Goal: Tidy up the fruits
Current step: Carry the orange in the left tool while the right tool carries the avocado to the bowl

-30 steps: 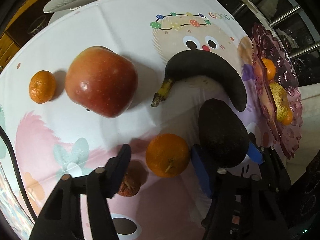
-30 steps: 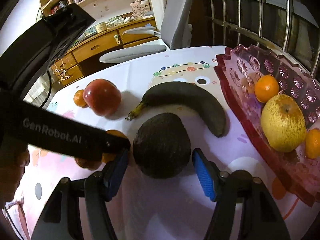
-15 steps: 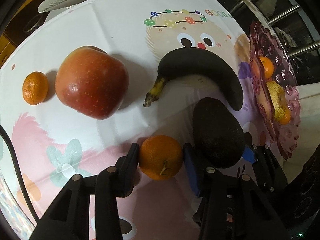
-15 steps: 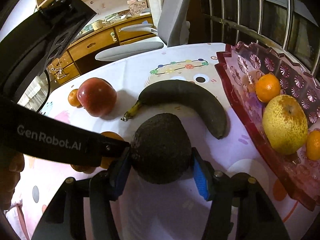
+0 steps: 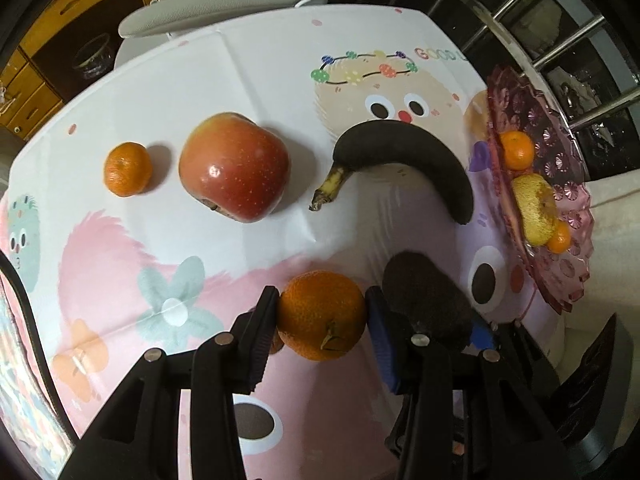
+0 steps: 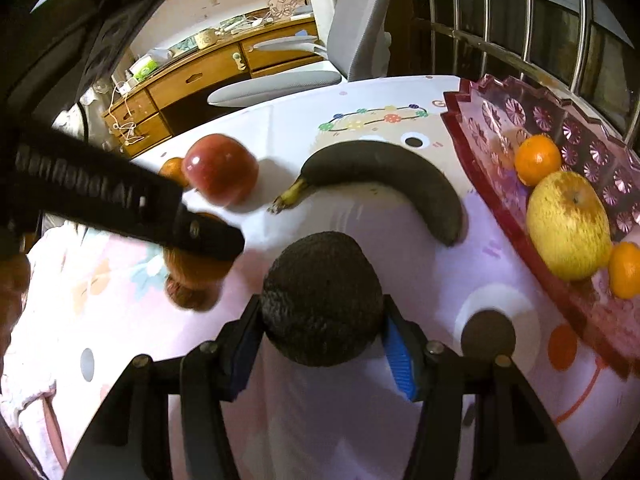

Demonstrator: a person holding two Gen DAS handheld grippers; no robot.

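Gripping an orange [image 5: 322, 314] at the lower centre of the left wrist view, the left gripper [image 5: 322, 312] has both pads pressed against the fruit's sides, jaws closed to its width. The right gripper [image 6: 322, 330] likewise clamps a dark avocado [image 6: 322, 298] at the centre of its own view, jaws drawn in onto the skin.

Hidden or unclear:
- One small brownish fruit [image 6: 192, 296], mid-left in the right wrist view, blurred and partly covered by the left gripper's body; its kind cannot be told.
- The held orange shows there only as an orange sliver under that black body.
- The avocado's lower end is cut off behind the left gripper's right finger in the left view.
- The pink dish [image 6: 500, 120] runs off the right edge of the frame.

Count on the patterned tablecloth [image 5: 248, 80]:
- One red apple [image 5: 234, 166], centre left.
- One small mandarin [image 5: 128, 168], just left of the apple, apart from it.
- One blackened banana [image 5: 404, 156], upper right of centre, yellow stem pointing toward the apple.

Count in the pink dish:
- One yellow apple [image 6: 568, 224].
- Two small oranges: one [image 6: 538, 159] above the yellow apple, one [image 6: 626, 268] at its lower right, touching it.

Beyond the table, upper frame: one grey chair [image 6: 352, 32], one wooden drawer unit [image 6: 200, 80].
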